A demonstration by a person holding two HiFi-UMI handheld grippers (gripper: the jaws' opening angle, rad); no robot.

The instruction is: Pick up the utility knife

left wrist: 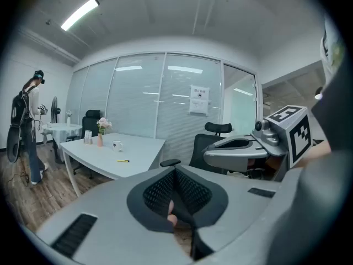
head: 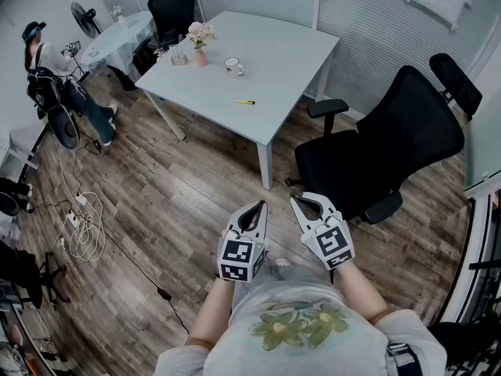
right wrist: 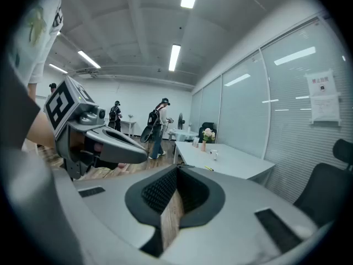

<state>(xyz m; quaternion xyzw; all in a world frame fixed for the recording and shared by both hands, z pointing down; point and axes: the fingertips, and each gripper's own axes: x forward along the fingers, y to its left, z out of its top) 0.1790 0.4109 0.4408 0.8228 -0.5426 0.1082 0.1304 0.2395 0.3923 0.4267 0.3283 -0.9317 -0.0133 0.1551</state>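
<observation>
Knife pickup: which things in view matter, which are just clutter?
Job: utility knife on the white table; left gripper and right gripper, both shut, not yet at it.
Lying about: flower vase, mug, black office chair, floor cables.

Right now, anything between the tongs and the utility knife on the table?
Nothing visible. The utility knife lies in the open on the white table, near its front edge. Only wood floor separates it from the left tongs and right tongs, both shut. The black chair stands right of that path.
</observation>
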